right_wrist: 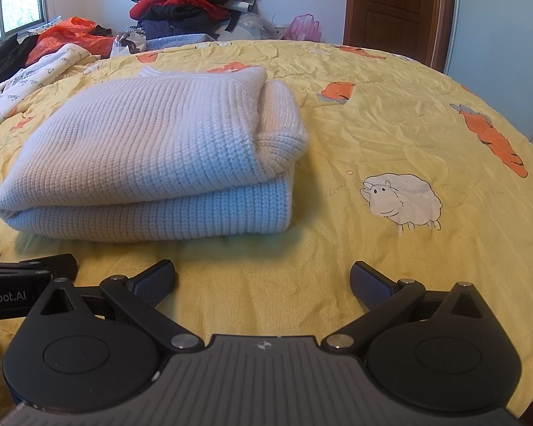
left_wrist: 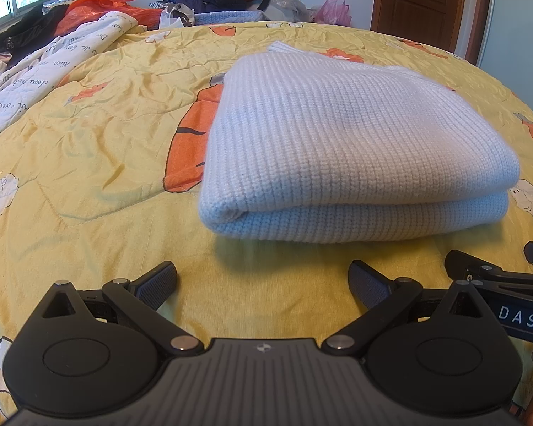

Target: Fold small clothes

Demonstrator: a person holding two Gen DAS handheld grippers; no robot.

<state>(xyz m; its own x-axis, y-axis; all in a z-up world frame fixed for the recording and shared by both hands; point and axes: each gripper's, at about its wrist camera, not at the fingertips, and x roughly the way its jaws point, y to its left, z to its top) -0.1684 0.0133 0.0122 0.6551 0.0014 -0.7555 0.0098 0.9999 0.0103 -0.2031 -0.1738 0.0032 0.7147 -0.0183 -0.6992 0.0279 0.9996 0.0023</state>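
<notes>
A pale blue knitted sweater [left_wrist: 344,149] lies folded in a neat thick stack on the yellow quilt [left_wrist: 89,142]. It also shows in the right wrist view [right_wrist: 152,156], to the left of centre. My left gripper [left_wrist: 263,284] is open and empty, just short of the sweater's near folded edge. My right gripper [right_wrist: 263,284] is open and empty, near the sweater's front right corner. Each gripper's side shows at the edge of the other's view: the right one [left_wrist: 497,284] and the left one [right_wrist: 28,273].
The quilt has carrot and sheep prints [right_wrist: 401,198]. A white printed blanket [left_wrist: 35,67] and orange bag [left_wrist: 99,3] lie at the far left. A pile of dark and red clothes [right_wrist: 192,3] sits at the far end. A brown door [right_wrist: 391,7] stands behind.
</notes>
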